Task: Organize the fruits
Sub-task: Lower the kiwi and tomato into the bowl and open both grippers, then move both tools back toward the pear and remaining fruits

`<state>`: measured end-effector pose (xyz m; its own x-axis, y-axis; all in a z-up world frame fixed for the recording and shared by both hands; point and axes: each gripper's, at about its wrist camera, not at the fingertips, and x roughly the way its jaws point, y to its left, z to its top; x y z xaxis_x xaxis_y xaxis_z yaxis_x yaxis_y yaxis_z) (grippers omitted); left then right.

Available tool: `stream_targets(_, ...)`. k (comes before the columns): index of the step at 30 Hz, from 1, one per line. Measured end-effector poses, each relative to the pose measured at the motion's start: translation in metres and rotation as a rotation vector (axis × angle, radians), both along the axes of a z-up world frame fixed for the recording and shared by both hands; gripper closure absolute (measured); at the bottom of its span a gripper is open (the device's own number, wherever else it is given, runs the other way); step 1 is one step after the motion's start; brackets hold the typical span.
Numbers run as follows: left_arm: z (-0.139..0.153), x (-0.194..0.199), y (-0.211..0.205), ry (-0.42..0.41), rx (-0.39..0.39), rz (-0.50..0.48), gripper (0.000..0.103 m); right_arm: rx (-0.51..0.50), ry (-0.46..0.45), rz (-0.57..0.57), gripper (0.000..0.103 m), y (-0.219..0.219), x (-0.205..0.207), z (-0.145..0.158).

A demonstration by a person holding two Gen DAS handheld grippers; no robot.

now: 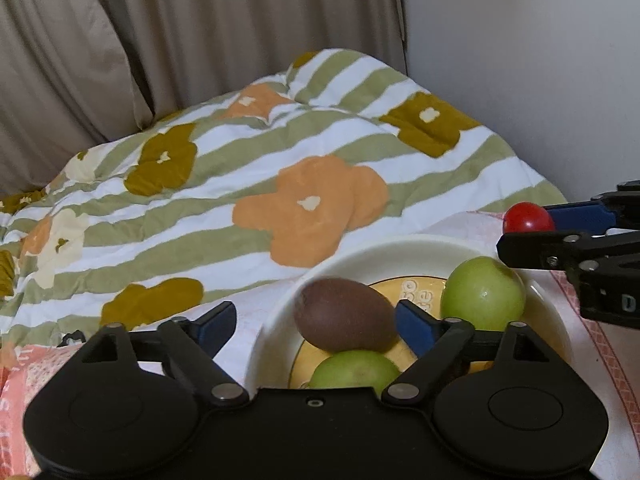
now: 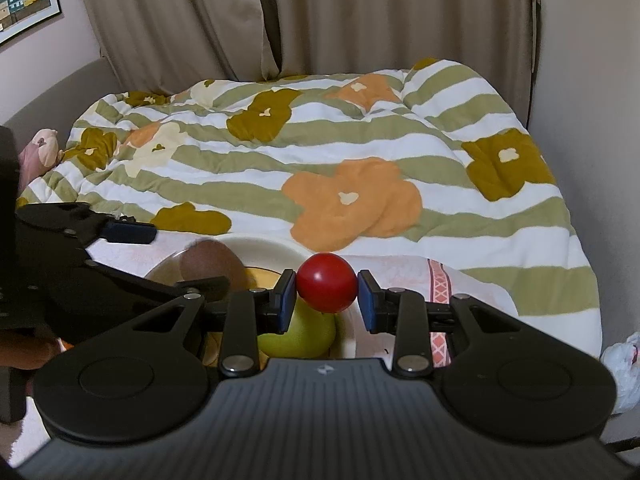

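Note:
A white bowl [image 1: 360, 252] with a yellow centre holds a brown kiwi-like fruit [image 1: 346, 314] and two green apples [image 1: 482, 294] [image 1: 354, 368]. My left gripper [image 1: 312, 322] is open above the bowl, its fingers either side of the brown fruit without touching it. My right gripper [image 2: 326, 300] is shut on a small red tomato [image 2: 326, 282], held just above the bowl's right rim over a green apple [image 2: 298, 332]. The tomato also shows in the left wrist view [image 1: 528, 218]. The brown fruit [image 2: 210, 266] is blurred in the right wrist view.
The bowl sits on a pink patterned cloth [image 2: 440, 280] on a bed with a floral striped quilt [image 1: 280, 168]. Beige curtains [image 2: 320, 16] hang behind. A wall [image 1: 540, 60] is on the right. A white plastic bag [image 2: 622, 368] lies at the right.

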<state>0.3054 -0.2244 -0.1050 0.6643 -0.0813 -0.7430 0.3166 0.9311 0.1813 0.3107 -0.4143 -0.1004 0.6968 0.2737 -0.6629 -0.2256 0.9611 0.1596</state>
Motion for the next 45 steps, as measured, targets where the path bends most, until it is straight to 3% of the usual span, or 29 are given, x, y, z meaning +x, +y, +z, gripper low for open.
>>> stream_targets(9, 0.024, -0.032, 0.033, -0.015, -0.115, 0.087, 0.007, -0.039, 0.004, 0.067, 0.055, 0.017, 0.003, 0.004)
stream_targets(25, 0.029, -0.059, 0.057, -0.022, -0.148, 0.168, 0.007, -0.061, -0.008, 0.149, 0.054, 0.045, 0.021, -0.013)
stream_targets(28, 0.029, -0.062, 0.056, -0.024, -0.146, 0.167, 0.007, -0.046, -0.017, 0.139, 0.018, 0.042, 0.018, -0.011)
stream_targets(31, 0.028, -0.068, 0.056, -0.027, -0.141, 0.166, 0.007, -0.025, -0.029, 0.119, 0.004, 0.036, 0.008, -0.005)
stream_targets(45, 0.057, -0.102, 0.058, -0.076, -0.156, 0.171, 0.007, -0.041, -0.058, 0.03, 0.0, 0.018, -0.047, 0.038)
